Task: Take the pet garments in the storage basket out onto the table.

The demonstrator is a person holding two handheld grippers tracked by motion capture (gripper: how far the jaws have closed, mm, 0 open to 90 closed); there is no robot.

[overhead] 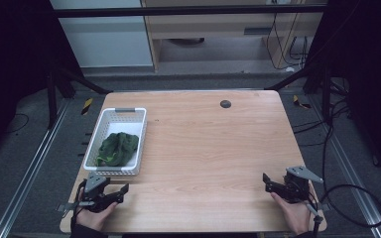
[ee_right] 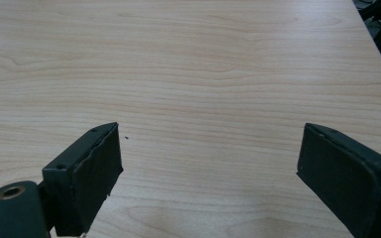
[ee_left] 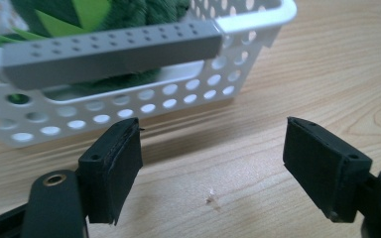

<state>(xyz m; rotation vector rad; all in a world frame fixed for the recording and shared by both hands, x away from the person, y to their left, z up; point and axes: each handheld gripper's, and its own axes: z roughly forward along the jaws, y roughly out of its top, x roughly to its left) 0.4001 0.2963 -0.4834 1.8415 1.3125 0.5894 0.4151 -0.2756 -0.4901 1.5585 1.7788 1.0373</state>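
Note:
A white perforated basket point(overhead: 97, 134) stands on the left side of the wooden table, with a crumpled green cloth point(overhead: 118, 148) inside it. In the left gripper view the basket's near wall point(ee_left: 129, 106) and its grey handle point(ee_left: 114, 49) are close ahead, and the green cloth point(ee_left: 144, 12) shows above the handle. My left gripper point(overhead: 120, 193) rests near the table's front left edge, just below the basket, jaws wide and empty point(ee_left: 212, 168). My right gripper point(overhead: 266, 181) sits at the front right, open, with bare table between its jaws point(ee_right: 208, 173).
A small dark round disc point(overhead: 225, 103) lies near the table's far edge. Black frame posts stand at both back corners, and cables trail on the floor to the right. The right table edge point(ee_right: 372, 44) is near the right gripper.

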